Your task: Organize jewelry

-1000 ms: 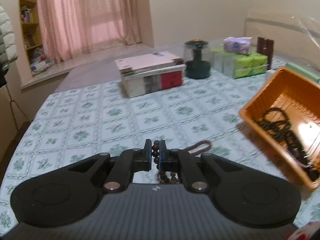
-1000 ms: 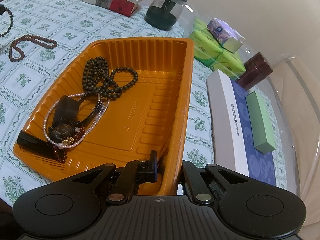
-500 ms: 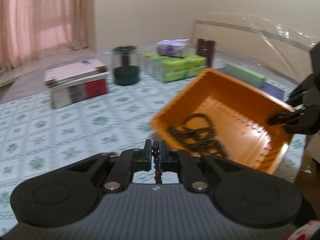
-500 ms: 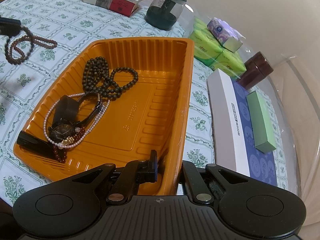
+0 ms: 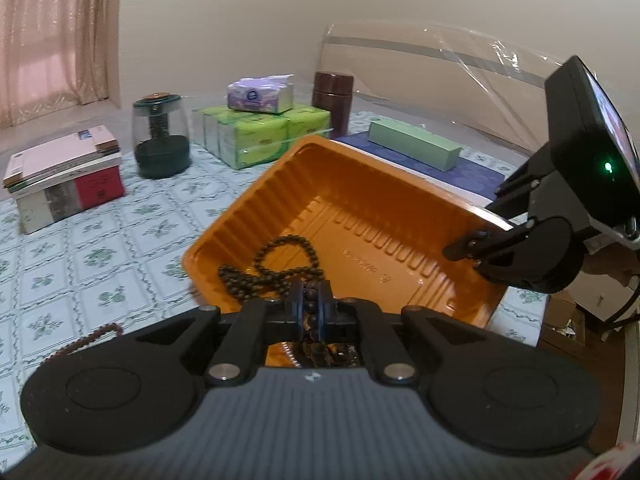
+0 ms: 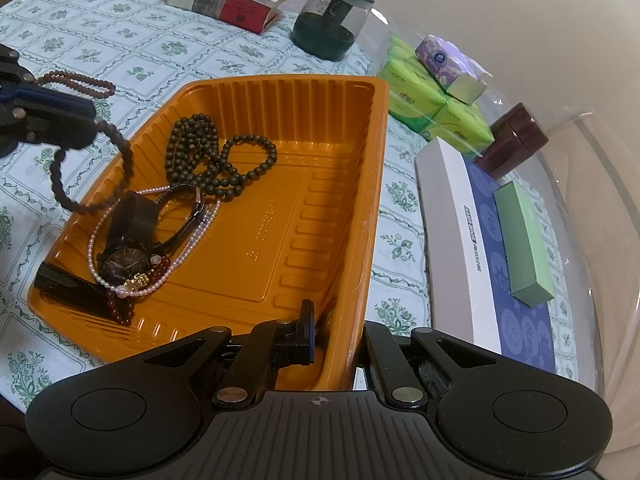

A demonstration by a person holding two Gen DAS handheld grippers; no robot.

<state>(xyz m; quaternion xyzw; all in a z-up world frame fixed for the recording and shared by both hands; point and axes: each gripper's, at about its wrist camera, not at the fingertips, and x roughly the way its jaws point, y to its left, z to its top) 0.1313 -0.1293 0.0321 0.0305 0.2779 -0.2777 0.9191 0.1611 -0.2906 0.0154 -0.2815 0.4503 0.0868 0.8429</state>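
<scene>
My left gripper [image 5: 311, 300] is shut on a dark brown bead bracelet [image 5: 310, 314]. In the right wrist view the left gripper [image 6: 86, 122] hangs at the left, and the bracelet [image 6: 127, 151] dangles as a loop over the left rim of the orange tray [image 6: 280, 80]. Inside the tray lie a dark bead necklace [image 6: 208, 156], a black watch [image 6: 132, 240], a pearl strand [image 6: 160, 276] and red beads [image 6: 120, 308]. My right gripper [image 6: 340, 340] is shut on the tray's near wall, one finger inside and one outside. A reddish-brown bead strand [image 6: 76, 80] rests on the tablecloth.
At the back of the table stand a stack of books [image 6: 232, 0], a glass jar with a dark base [image 6: 328, 20], green tissue packs [image 6: 432, 108] and a brown canister [image 6: 512, 136]. A white and blue box [image 6: 480, 260] with a green box [image 6: 520, 240] on it lies right of the tray.
My left gripper has swung to the right with the bracelet, from above the tablecloth to the tray's left edge. The right gripper and the tray have kept still.
</scene>
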